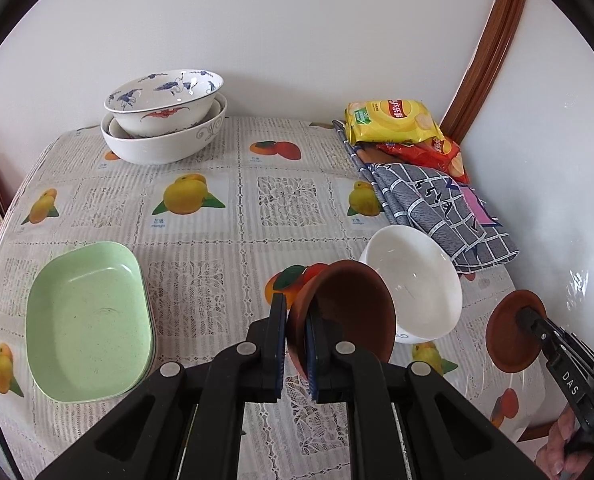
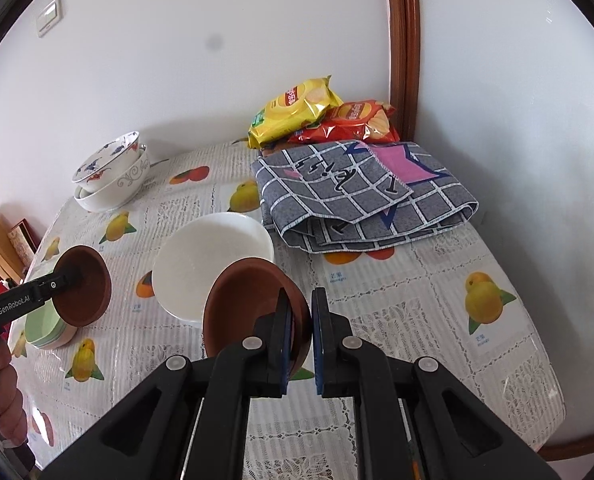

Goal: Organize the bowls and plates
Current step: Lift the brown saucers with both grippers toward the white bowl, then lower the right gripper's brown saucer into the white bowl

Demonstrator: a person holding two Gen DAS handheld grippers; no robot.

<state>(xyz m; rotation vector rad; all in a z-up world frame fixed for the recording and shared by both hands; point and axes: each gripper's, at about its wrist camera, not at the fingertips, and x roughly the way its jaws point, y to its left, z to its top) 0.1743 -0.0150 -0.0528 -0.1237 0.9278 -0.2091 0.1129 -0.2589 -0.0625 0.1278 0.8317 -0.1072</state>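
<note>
My left gripper (image 1: 296, 340) is shut on the rim of a brown bowl (image 1: 349, 312), tilted and held above the table. My right gripper (image 2: 300, 332) is shut on the rim of a second brown bowl (image 2: 245, 304), also lifted and tilted. Each shows in the other view: the right gripper's bowl (image 1: 511, 338) at the right edge, the left gripper's bowl (image 2: 83, 292) at the left. A plain white bowl (image 1: 413, 280) (image 2: 209, 260) stands on the table between them. Stacked green rectangular dishes (image 1: 89, 320) (image 2: 41, 326) lie at the left. Two nested patterned bowls (image 1: 165, 116) (image 2: 111, 172) stand at the back.
A folded grey checked cloth (image 1: 437, 212) (image 2: 361, 196) lies at the right by the wall, with a yellow chip bag (image 1: 389, 120) (image 2: 293, 108) and a red one (image 2: 349, 124) behind it. The fruit-print tablecloth (image 1: 225, 240) covers the table. Walls bound the back and right.
</note>
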